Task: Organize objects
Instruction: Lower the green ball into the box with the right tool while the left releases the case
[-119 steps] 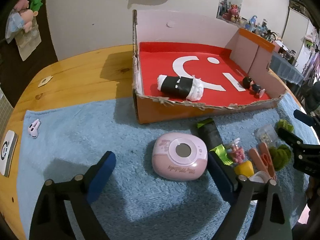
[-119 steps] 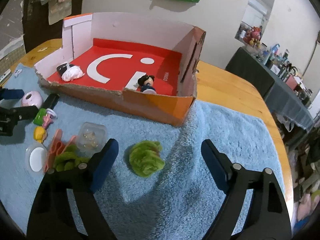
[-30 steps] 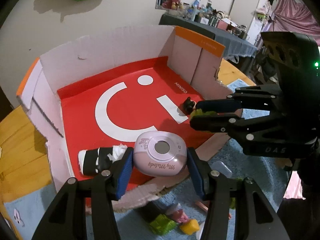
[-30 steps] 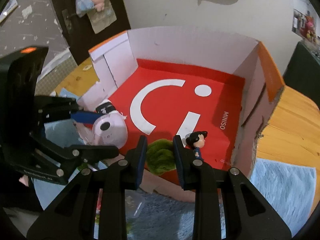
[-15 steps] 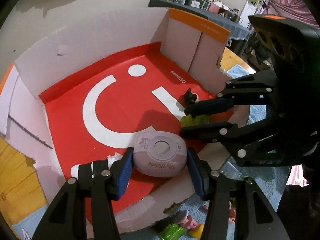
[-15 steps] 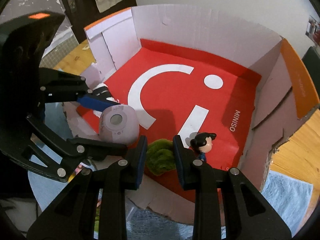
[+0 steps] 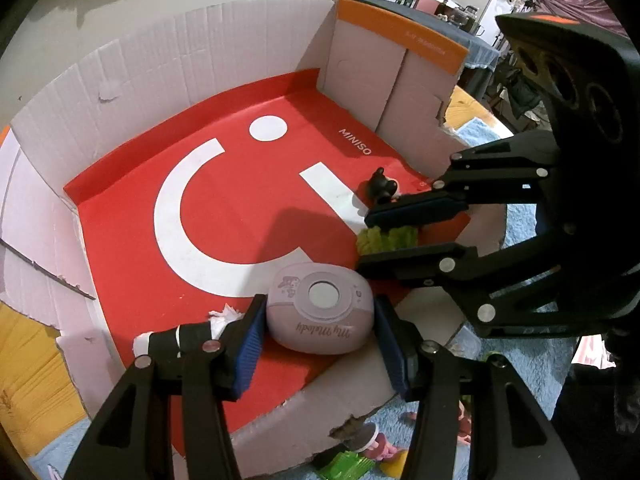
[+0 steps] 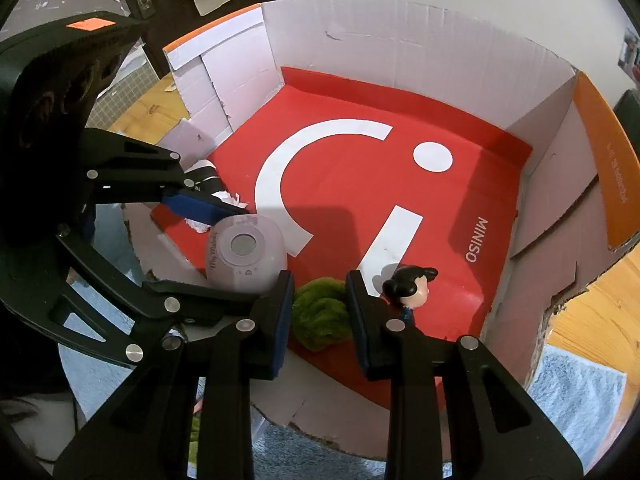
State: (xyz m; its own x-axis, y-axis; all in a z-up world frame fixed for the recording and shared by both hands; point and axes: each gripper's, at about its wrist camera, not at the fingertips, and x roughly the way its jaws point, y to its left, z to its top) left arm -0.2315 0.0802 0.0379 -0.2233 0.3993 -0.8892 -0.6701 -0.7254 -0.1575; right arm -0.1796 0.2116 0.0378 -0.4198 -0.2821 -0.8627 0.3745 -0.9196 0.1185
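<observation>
A cardboard box (image 7: pixel 168 68) with a red floor (image 8: pixel 340 184) fills both views. My left gripper (image 7: pixel 318 332) is shut on a pink rounded case (image 7: pixel 320 308) marked "My Melody", low over the box's near edge. The same case (image 8: pixel 244 252) and the left gripper (image 8: pixel 236 248) show at the left of the right wrist view. My right gripper (image 8: pixel 318 312) is shut on a green fuzzy scrunchie (image 8: pixel 320 316) just inside the box; it (image 7: pixel 400 240) appears at the right of the left wrist view, pinching the scrunchie (image 7: pixel 384 238).
A small black-haired doll (image 8: pixel 410 284) lies on the red floor beside the right gripper. A black-and-white roll (image 7: pixel 176 338) lies behind the left fingers. Small toys (image 7: pixel 360 452) sit on the blue towel (image 8: pixel 576 392) outside the box, on a wooden table (image 8: pixel 592 320).
Both grippers have tipped further down over the box and come lower, still holding the case and the scrunchie. The box floor now fills more of each view.
</observation>
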